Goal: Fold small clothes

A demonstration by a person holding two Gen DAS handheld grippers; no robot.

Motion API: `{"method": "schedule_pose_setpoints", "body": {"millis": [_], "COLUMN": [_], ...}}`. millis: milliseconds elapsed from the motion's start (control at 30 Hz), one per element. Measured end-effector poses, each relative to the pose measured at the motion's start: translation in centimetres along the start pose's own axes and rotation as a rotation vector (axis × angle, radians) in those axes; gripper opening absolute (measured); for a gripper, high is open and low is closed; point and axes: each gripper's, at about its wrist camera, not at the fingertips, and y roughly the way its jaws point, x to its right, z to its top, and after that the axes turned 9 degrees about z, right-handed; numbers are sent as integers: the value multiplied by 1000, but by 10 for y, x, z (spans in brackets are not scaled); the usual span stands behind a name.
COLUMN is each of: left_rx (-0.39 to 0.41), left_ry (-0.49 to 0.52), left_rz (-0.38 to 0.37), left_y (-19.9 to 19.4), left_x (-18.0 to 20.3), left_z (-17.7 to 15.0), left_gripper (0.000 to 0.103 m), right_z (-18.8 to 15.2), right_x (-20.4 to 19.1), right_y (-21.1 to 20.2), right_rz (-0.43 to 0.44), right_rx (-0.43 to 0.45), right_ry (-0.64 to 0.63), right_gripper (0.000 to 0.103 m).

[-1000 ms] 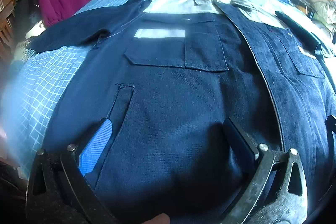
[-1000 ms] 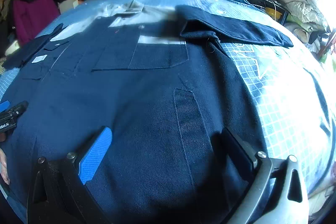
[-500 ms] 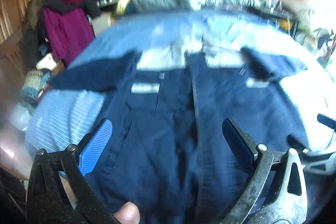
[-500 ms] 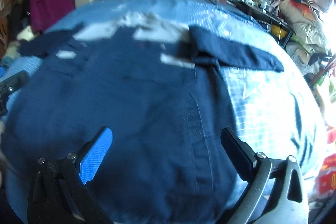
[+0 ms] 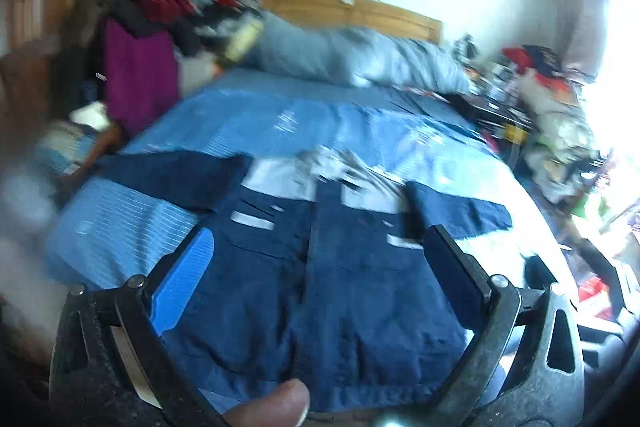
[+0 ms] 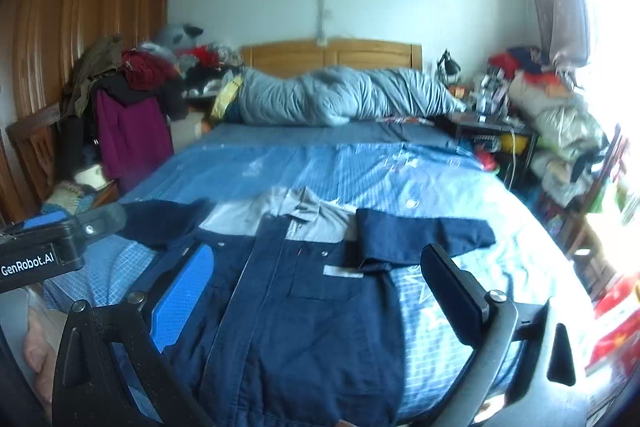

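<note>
Here both claws stand wide and empty — the left claw (image 5: 316, 267) and the right claw (image 6: 316, 275) each hang in the air above the near end of the bed, gripping nothing. Beyond them the dark navy work jacket with a grey collar and shoulder yoke (image 6: 304, 291) lies flat, front up, on the blue checked bedsheet (image 6: 360, 167), its hem toward the claws and its short sleeves spread to either side. A rumpled grey-blue quilt (image 6: 332, 99) is heaped at the wooden headboard (image 6: 332, 53), well apart from the jacket. Judging by the lay of it, no fold is made yet — this looks like the step of sizing up the spread garment. The next move likely calls for lowering to one sleeve or side edge, closing on it, and carrying it across toward the button placket.
</note>
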Motion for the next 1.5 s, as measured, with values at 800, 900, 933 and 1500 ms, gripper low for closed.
{"method": "schedule_pose_setpoints", "body": {"millis": [800, 900, 933, 1500], "left_rx": [54, 40, 31, -30], "left_ry": [69, 74, 76, 138], "left_rz": [69, 72, 74, -39], "left_y": [-5, 1, 5, 61], "left_x": [8, 12, 15, 42], "left_z": [-17, -18, -19, -35], "left_gripper": [103, 103, 103, 103], "right_z": [-3, -5, -5, -29], "right_x": [-15, -12, -11, 45], "right_y": [1, 7, 10, 69], "right_rz": [23, 20, 19, 51], "right_rx": [-91, -105, -109, -181], "right_ry": [-4, -5, -3, 67], "right_gripper": [103, 103, 103, 103]}}
